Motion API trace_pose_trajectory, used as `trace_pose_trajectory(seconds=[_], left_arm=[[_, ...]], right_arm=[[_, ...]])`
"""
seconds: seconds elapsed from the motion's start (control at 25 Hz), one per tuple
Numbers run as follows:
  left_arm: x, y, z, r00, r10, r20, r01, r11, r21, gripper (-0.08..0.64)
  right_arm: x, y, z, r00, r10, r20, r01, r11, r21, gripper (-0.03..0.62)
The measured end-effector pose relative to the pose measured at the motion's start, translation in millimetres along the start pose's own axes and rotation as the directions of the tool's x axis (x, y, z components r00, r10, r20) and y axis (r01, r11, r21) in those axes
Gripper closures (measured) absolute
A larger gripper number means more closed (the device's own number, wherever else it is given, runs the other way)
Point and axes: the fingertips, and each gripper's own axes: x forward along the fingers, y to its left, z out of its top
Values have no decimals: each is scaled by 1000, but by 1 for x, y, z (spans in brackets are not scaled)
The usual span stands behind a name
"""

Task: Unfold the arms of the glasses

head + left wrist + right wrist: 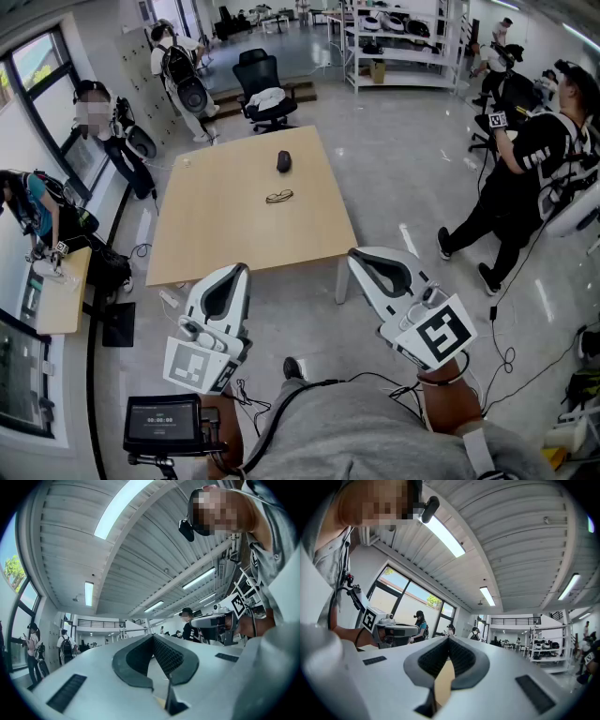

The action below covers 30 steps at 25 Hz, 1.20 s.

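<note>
A pair of dark-framed glasses (pixel 279 196) lies on the light wooden table (pixel 225 234), a little right of its middle, too small to tell how the arms stand. Both grippers hang well short of the table's near edge, tilted slightly upward, far from the glasses. My left gripper (pixel 242 268) is shut and holds nothing; in its own view the left gripper (pixel 153 637) has its pads together, aimed at the ceiling. My right gripper (pixel 354 253) is shut and empty too, and the right gripper (pixel 449 639) shows its tips meeting. Neither gripper view shows the glasses.
A small black object (pixel 284 161) sits on the table beyond the glasses. A black office chair (pixel 265 89) stands behind the table. Several people stand around the room, one close at the right (pixel 525 178). A side desk (pixel 64 291) is at the left, with cables on the floor.
</note>
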Motion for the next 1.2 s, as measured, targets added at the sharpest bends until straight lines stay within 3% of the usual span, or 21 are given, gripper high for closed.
trace_pose_trajectory(seconds=[0.52,1.2], left_arm=[[10,-4,3,1000,-11,-8,11,1000,-1,555],[42,28,-32,999,-22,-36,21,999,-24,555]], right_arm=[[-4,-9,2,1000,-11,-3,11,1000,9,584],[33,-42,-30,999,-32,2,32,994,101,584]])
